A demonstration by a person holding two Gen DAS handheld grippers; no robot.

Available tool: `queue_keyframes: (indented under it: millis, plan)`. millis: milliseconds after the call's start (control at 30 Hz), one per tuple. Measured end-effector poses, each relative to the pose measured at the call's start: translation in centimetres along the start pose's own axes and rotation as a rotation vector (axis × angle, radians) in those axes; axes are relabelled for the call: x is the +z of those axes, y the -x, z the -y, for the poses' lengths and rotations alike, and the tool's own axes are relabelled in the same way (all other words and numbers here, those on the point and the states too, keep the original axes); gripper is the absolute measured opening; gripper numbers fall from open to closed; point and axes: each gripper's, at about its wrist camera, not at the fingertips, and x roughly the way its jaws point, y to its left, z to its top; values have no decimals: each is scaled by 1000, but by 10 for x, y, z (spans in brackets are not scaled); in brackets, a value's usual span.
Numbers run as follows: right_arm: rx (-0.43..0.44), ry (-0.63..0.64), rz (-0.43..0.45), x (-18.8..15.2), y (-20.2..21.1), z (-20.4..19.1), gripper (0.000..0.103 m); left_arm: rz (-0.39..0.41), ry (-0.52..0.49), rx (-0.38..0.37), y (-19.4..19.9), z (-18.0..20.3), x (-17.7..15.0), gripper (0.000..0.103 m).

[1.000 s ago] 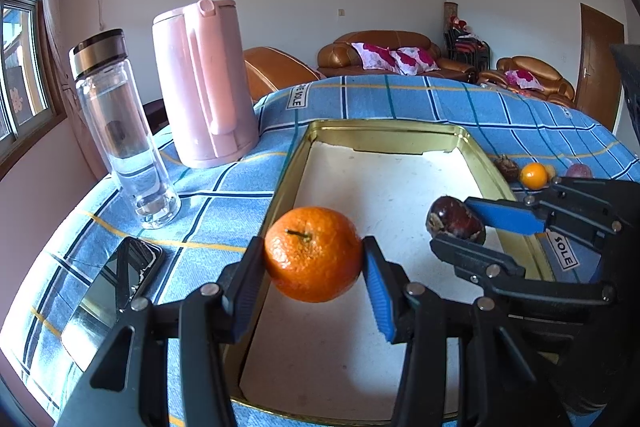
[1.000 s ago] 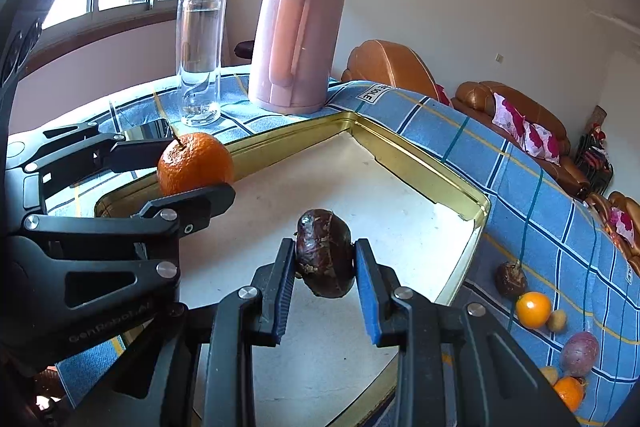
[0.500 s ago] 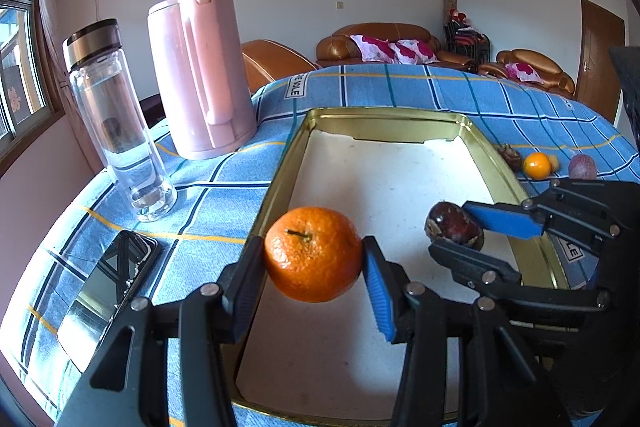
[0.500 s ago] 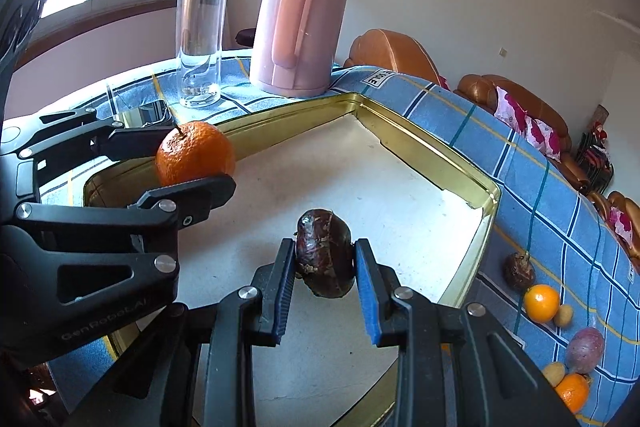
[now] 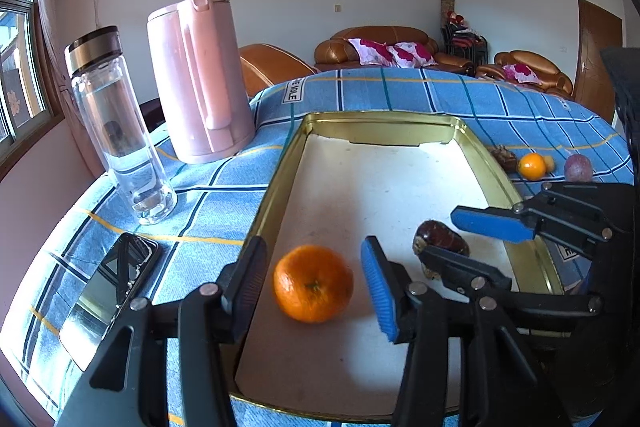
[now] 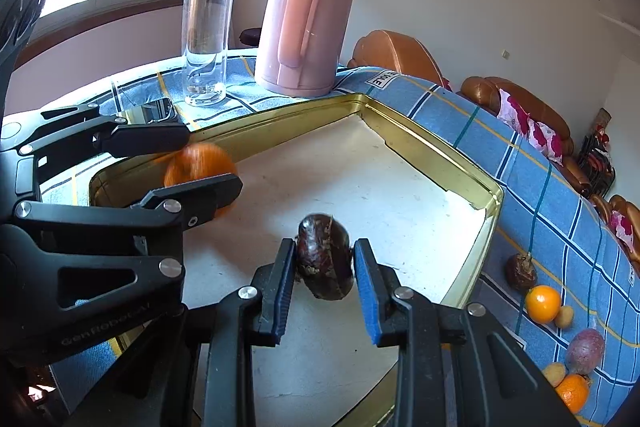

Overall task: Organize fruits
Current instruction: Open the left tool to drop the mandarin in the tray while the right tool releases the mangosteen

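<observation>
An orange (image 5: 313,283) lies on the white floor of the gold-rimmed tray (image 5: 280,179), blurred in the right wrist view (image 6: 200,165). My left gripper (image 5: 314,255) straddles it with its jaws opening, and a thin gap shows on each side of the fruit. My right gripper (image 6: 324,247) is shut on a dark brown fruit (image 6: 325,257), its blue pads pressing both sides, a little above the tray floor. In the left wrist view that fruit (image 5: 440,241) sits between the right gripper's fingers (image 5: 492,225), just right of the orange.
A pink kettle (image 5: 200,79), a glass bottle (image 5: 120,131) and a phone (image 5: 108,291) stand left of the tray on the blue checked cloth. Right of the tray lie loose fruits: a small orange (image 6: 543,303), a dark fruit (image 6: 520,271), a purple fruit (image 6: 585,351).
The left jaws have parted from the orange, which has dropped out of the grip onto the tray floor and rolled over. The right gripper still clamps the dark fruit.
</observation>
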Motion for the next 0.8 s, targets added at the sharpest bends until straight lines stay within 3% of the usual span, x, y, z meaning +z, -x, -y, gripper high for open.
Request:
queue_keyframes:
  millis: [67, 167, 533, 800]
  plan:
    - [-7, 3, 6, 0, 2, -1, 36, 11, -3, 5, 4, 1, 1, 59]
    - [-22, -1, 27, 0, 6, 1, 52, 25, -4, 11, 9, 1, 2, 63]
    - [-84, -77, 112, -8, 36, 26, 59, 85, 57, 62, 30, -22, 10, 75]
    - [-157, -123, 143, -28, 58, 51, 59, 115, 74, 61, 39, -15, 12, 79]
